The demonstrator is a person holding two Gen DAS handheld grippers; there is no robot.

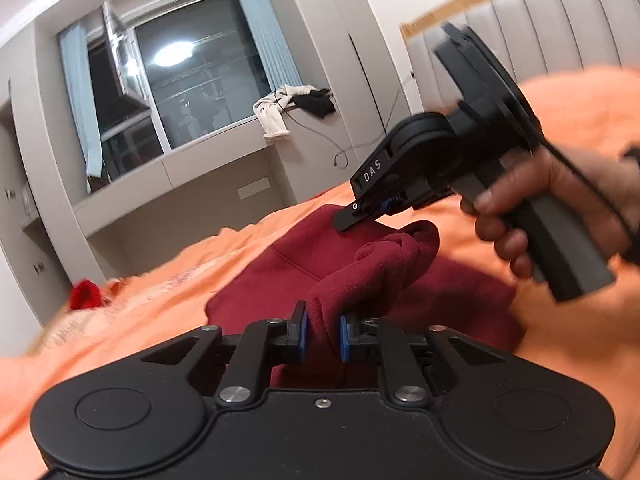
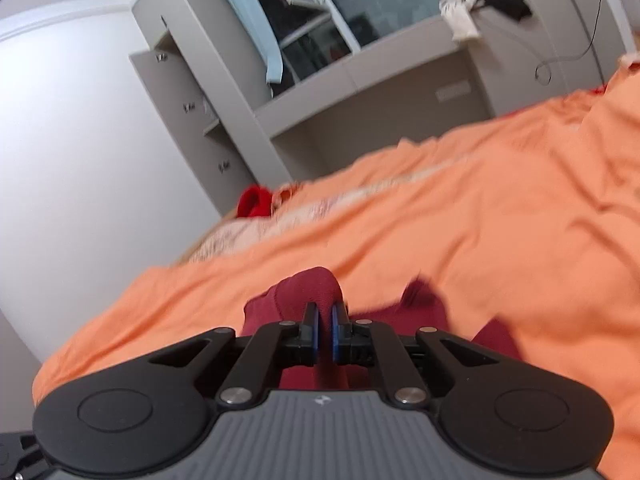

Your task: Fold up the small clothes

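Left wrist view: at the far left edge of the bed, small bright red cloth (image 1: 85, 294), lying on the orange bedspread (image 1: 168, 292). Toward the middle of the bed, dark red garment (image 1: 320, 256), partly flat, one fold pulled up into a ridge. Low in the centre, left gripper (image 1: 323, 334), blue pads pinching that raised fold, cloth filling the narrow gap between the jaws. Up and to the right, right gripper (image 1: 352, 218), black, lettered "DAS", tip touching the garment's upper edge, jaws seen side-on and pressed nearly together. Farther right, person's hand (image 1: 532, 208) wrapped round the grey handle, blurred. Behind the bed, window (image 1: 192, 80) with pale blue blinds, white and black clothes (image 1: 294, 106) heaped on the sill, padded headboard (image 1: 540, 28) at the far right.

Right wrist view: red cloth (image 2: 254, 200) again at the bed's far left edge. In the centre, right gripper (image 2: 325, 330), jaws almost closed on a bunched hump of the dark red garment (image 2: 304, 292). To the right, more of the garment trailing over the bedspread (image 2: 480, 220), edges blurred.
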